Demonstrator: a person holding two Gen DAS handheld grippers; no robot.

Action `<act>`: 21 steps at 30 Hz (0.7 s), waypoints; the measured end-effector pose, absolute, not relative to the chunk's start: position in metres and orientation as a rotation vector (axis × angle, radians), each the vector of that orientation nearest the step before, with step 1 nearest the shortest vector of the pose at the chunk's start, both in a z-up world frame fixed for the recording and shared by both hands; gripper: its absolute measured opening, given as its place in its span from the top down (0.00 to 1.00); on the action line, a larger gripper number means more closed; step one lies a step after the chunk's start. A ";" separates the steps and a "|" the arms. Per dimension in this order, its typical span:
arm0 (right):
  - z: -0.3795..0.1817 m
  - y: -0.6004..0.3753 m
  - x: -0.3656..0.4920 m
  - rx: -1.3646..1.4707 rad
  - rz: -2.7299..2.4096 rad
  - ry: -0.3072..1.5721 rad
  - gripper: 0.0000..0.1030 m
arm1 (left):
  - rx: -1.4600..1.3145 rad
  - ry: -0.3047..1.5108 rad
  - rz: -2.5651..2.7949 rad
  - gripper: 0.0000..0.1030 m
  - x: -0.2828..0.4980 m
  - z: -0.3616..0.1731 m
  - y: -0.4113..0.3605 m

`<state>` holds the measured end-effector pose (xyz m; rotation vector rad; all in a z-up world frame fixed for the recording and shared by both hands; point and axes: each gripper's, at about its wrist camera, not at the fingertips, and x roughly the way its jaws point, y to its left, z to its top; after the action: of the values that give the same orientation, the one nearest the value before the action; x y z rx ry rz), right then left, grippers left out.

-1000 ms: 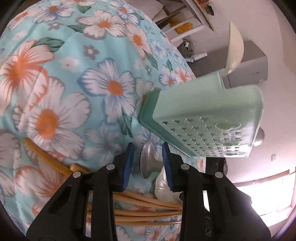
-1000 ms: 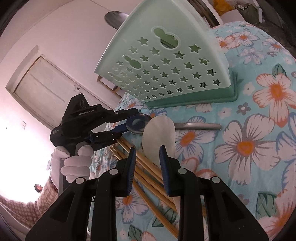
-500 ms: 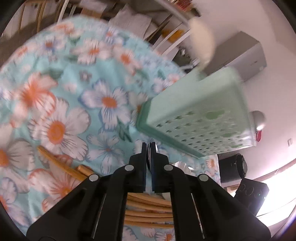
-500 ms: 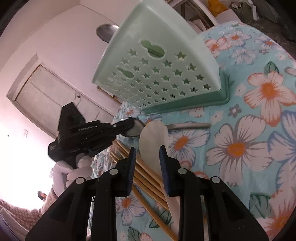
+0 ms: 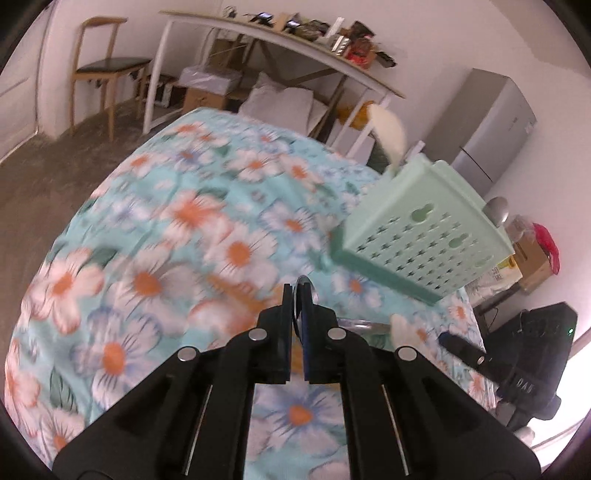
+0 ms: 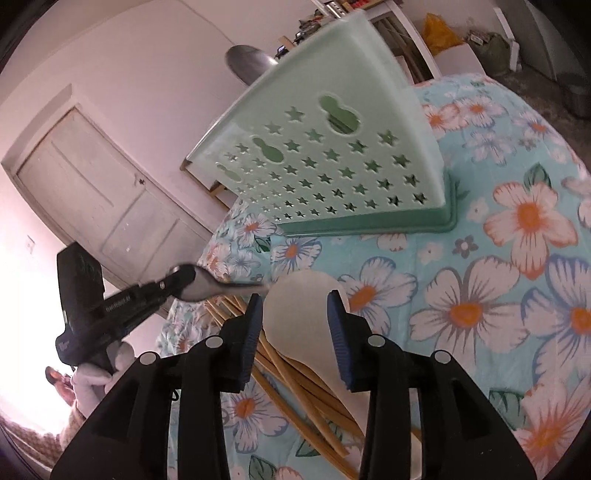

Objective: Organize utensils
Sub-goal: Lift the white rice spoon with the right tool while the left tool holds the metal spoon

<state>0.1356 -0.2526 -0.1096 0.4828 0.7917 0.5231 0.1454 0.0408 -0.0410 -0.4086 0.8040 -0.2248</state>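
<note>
My left gripper [image 5: 297, 295] is shut on the bowl of a metal spoon [image 6: 207, 286]. It holds the spoon off the floral cloth, and the handle [image 5: 364, 325] sticks out to the right. My right gripper [image 6: 293, 314] hovers low over a white rice paddle [image 6: 303, 321]. Its jaws are opening, with the paddle's blade between them and not gripped. Wooden chopsticks [image 6: 295, 387] lie under the paddle. The mint utensil holder [image 6: 332, 147] with star holes stands behind them. It holds another white paddle [image 5: 388, 129] and a metal ladle [image 6: 247, 62].
The table wears a turquoise floral cloth [image 5: 184, 221]. Beyond it are a wooden chair [image 5: 107, 66], a white desk [image 5: 258, 33] with clutter, a grey fridge [image 5: 495, 122] and cardboard boxes [image 5: 532, 258]. A pale door [image 6: 99, 199] is behind the gloved hand [image 6: 96, 376].
My left gripper closed on the spoon's bowl, then lifted it off the cloth and swung back. My right gripper's jaws spread wider over the white paddle.
</note>
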 end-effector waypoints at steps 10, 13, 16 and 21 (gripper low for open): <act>-0.091 -0.210 0.130 0.183 0.464 0.822 0.60 | -0.448 0.781 -0.212 0.95 0.132 -0.057 0.064; -0.097 -0.193 0.134 0.106 0.434 0.842 0.60 | -0.469 0.801 -0.203 0.93 0.131 -0.067 0.068; -0.104 -0.182 0.134 0.040 0.402 0.858 0.60 | -0.491 0.805 -0.201 0.93 0.130 -0.072 0.072; -0.107 -0.175 0.131 -0.018 0.343 0.849 0.60 | -0.503 0.795 -0.197 0.94 0.129 -0.073 0.079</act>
<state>0.1305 -0.1752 -0.1070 -0.0185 0.8495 0.3432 0.1287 0.0789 -0.0733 -0.5026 0.7951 -0.1965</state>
